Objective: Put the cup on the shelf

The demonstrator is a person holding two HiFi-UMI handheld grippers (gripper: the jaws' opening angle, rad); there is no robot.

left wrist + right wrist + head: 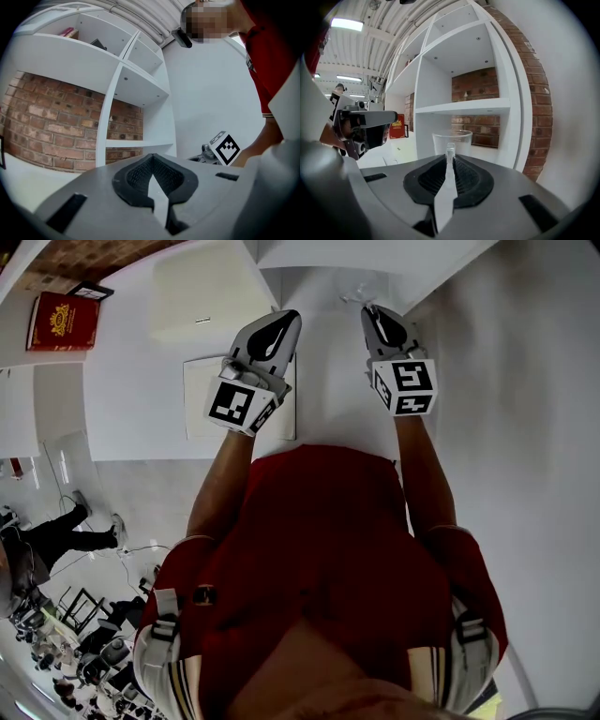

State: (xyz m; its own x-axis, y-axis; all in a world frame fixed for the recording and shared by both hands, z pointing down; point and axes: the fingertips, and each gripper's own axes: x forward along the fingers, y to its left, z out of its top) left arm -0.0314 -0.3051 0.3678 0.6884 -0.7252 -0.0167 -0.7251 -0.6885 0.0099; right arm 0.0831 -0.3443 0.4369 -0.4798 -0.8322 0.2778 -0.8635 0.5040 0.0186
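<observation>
A clear glass cup (pixel 452 140) stands upright in front of the white shelf (pixel 464 107), level with its lower compartment. My right gripper (pixel 450 154) is shut on the cup's near wall at the rim. In the head view the cup (pixel 356 294) shows only faintly at the tip of the right gripper (pixel 370 311), close to the shelf's white boards (pixel 375 259). Beside it, my left gripper (pixel 287 321) is held up; in its own view the left gripper (pixel 151 161) is shut with nothing between its pads.
A red book (pixel 63 322) stands at the far left, also in the right gripper view as the red book (pixel 396 127). A white sheet (pixel 202 409) lies on the white table under the left gripper. Brick wall (pixel 51 136) shows behind the shelf. People and equipment are at lower left (pixel 56 540).
</observation>
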